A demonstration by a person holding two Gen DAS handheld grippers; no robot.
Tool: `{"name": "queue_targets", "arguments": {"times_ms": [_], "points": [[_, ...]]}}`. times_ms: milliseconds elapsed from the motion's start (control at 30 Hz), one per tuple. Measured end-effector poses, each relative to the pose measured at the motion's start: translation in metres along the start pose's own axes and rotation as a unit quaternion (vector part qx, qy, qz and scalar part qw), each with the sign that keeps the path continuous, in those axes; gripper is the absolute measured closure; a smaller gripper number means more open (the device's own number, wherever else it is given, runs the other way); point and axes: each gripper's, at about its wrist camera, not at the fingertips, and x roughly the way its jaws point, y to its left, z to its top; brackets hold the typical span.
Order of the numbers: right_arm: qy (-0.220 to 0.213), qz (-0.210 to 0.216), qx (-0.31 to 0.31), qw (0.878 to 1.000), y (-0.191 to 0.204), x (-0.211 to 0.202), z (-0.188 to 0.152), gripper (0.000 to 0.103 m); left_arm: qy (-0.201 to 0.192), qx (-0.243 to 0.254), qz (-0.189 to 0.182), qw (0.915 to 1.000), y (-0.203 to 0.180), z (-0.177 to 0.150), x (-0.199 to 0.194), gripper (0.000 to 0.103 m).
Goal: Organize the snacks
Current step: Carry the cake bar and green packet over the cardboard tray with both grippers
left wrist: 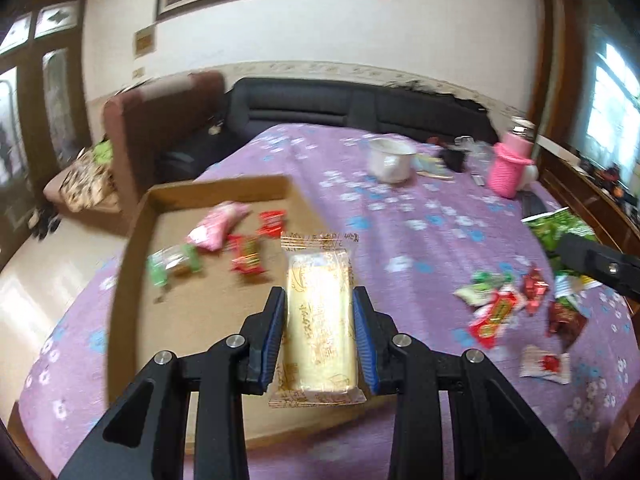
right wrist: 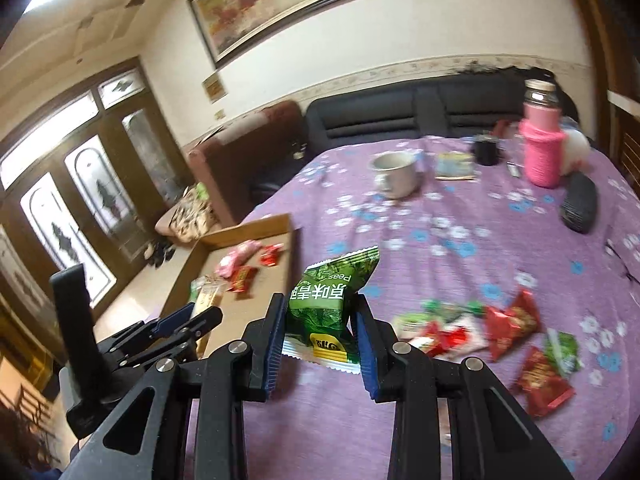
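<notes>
We have a yellow biscuit packet (left wrist: 320, 316) clamped lengthwise in the jaws of the left gripper (left wrist: 320, 300), held in the air over the near right part of the cardboard tray (left wrist: 132, 264). The right gripper (right wrist: 318, 312) has its jaws closed on a green pea packet (right wrist: 328, 304), raised above the purple cloth of the surface (right wrist: 460, 248), just right of the tray's right wall.

Step in hand, as we judge it: deposit both packets in the tray. To do it well we should carry each packet fully past the tray wall, lower it until it is near the floor, and only then part the jaws, so the packet lands flat and does not bounce out. The biscuit looks rigid and brittle; we would keep the squeeze light. The pea packet is a puffy pillow and may slip or tilt on release. The two grippers sit close together, so we would go one at a time.

Tray contents: a pink packet (left wrist: 218, 226), two red wrapped sweets (left wrist: 272, 222) (left wrist: 248, 258), and a green-ended clear packet (left wrist: 174, 266), all toward the tray's far half; the near half is bare.

Loose snacks (left wrist: 516, 308) are heaped near the right edge of the surface, well apart from the tray. A white mug (left wrist: 390, 160) and a pink bottle (left wrist: 512, 166) stand toward the far edge; their contents are not visible.
</notes>
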Motion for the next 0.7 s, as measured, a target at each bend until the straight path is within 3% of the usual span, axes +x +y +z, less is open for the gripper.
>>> {"name": "queue_targets", "arguments": {"times_ms": [200, 333, 500, 700], "points": [[0.075, 0.046, -0.015, 0.996, 0.048, 0.065, -0.01, 0.067, 0.029, -0.045, 0.037, 0.9979, 0.056, -0.007, 0.012, 0.07], [0.111, 0.054, -0.02, 0.992, 0.069, 0.105, -0.019, 0.067, 0.046, -0.068, 0.043, 0.9957, 0.08, -0.011, 0.019, 0.07], [0.142, 0.05, -0.023, 0.988, 0.074, 0.137, -0.031, 0.067, 0.058, -0.072, 0.048, 0.9946, 0.092, -0.015, 0.023, 0.07], [0.157, 0.053, -0.03, 0.986, 0.072, 0.145, -0.038, 0.066, 0.071, -0.06, 0.048, 0.9945, 0.087, -0.018, 0.031, 0.07]]}}
